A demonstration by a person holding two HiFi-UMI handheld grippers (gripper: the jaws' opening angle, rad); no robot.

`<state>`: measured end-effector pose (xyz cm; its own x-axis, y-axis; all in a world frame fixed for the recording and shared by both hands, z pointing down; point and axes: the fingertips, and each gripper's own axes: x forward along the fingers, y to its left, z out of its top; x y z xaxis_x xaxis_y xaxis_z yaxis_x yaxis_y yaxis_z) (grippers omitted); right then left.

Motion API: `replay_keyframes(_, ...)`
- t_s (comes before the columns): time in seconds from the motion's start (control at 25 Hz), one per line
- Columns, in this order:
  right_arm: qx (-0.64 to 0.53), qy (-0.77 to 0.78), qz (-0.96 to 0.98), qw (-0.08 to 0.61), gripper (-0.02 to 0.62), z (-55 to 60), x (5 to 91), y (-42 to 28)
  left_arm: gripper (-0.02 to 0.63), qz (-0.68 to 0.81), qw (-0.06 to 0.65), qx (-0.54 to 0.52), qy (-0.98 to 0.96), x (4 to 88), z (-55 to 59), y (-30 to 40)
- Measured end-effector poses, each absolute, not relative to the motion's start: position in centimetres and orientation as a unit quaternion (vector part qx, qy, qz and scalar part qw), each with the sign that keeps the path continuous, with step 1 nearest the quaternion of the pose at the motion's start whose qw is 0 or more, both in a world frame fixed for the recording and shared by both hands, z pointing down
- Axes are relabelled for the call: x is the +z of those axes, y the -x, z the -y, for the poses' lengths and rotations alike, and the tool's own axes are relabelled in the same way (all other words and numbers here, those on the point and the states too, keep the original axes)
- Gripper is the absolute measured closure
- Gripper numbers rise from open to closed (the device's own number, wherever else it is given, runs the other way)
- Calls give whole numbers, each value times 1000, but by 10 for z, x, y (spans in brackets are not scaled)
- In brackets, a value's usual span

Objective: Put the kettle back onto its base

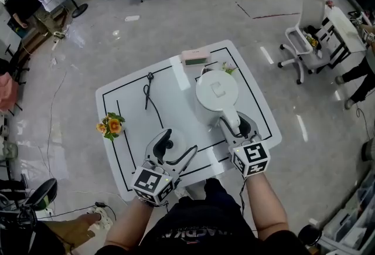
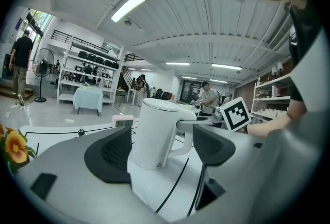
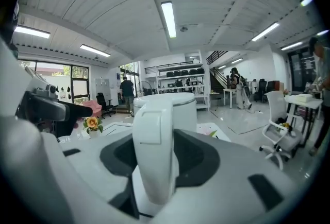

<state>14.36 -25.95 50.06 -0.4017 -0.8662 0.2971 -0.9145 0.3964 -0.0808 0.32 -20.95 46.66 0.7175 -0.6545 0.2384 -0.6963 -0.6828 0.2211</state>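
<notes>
White table (image 1: 176,110) with black outline, kettle (image 1: 217,91) toward the far right corner, pink clock (image 1: 194,57) at the far edge, orange flowers (image 1: 110,125) at the left edge, black cord (image 1: 147,88) left of centre

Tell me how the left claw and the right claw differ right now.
The left claw stands open and empty; the right claw is closed on the handle of the kettle. The left claw hovers over the table, clear of the kettle; the right claw touches it. Both point away from the person, and each carries a marker cube.
</notes>
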Motion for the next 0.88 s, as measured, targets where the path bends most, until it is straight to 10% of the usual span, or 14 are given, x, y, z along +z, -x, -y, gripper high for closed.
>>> replay_keyframes(0.36,115,-552,821,96,440,260,501,-146,261,373,154,66,-913,464,214,-1)
replay_keyframes(0.88,98,-555,818,114,472,260,500,-147,552,383,148,80,-908,468,212,10)
